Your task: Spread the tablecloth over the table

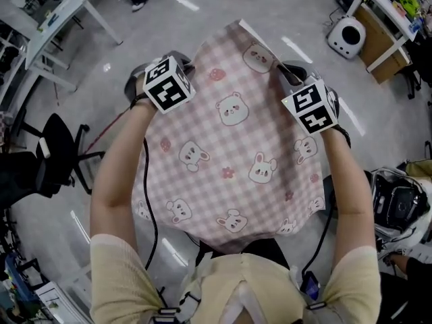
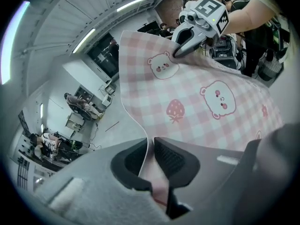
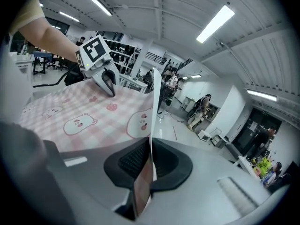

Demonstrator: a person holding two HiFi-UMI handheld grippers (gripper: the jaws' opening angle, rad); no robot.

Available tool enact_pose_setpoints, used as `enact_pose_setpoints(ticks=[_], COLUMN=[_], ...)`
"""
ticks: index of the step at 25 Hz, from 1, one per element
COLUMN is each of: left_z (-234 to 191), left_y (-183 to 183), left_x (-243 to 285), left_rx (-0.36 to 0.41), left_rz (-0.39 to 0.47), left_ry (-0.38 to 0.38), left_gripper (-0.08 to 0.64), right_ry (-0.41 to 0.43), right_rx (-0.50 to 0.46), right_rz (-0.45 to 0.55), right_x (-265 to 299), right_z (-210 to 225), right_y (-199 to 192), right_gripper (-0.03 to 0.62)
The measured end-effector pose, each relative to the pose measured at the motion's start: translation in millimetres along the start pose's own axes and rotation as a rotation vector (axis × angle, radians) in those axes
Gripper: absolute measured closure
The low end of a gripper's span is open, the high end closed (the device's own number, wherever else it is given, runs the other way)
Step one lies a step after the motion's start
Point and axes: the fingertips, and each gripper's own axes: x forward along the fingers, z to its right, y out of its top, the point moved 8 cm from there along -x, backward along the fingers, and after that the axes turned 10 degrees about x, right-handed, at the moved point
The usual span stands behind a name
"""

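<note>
Grey floor point(image 1: 283, 12) below, pink checked tablecloth point(image 1: 233, 160) stretched aloft, left tongs point(image 2: 151, 149) and right tongs point(image 3: 150, 156) each clenched on its edge

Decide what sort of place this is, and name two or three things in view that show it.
Probably an open-plan lab or workshop office, not a home: a black office chair on bare grey floor, a white desk, and long strip lights under a ribbed ceiling.
</note>
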Motion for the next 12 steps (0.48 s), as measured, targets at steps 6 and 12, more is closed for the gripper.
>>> enact_pose_setpoints(ticks=[6,12], left_z=[3,-1], left_y=[-5,-7], left_x=[17,27], left_rx=[0.008,-0.002], left_rz=[-0.023,-0.04], left_ry=[-0.011,-0.08], left_gripper=[0.514,0.506], right_ry=[0.006,0.022], right_rx=[-0.022,0.009], right_rz=[-0.055,-0.103], right_x=[13,21], right_z=[-1,1], right_y=[-6,-6], right_gripper=[0.568,0.568])
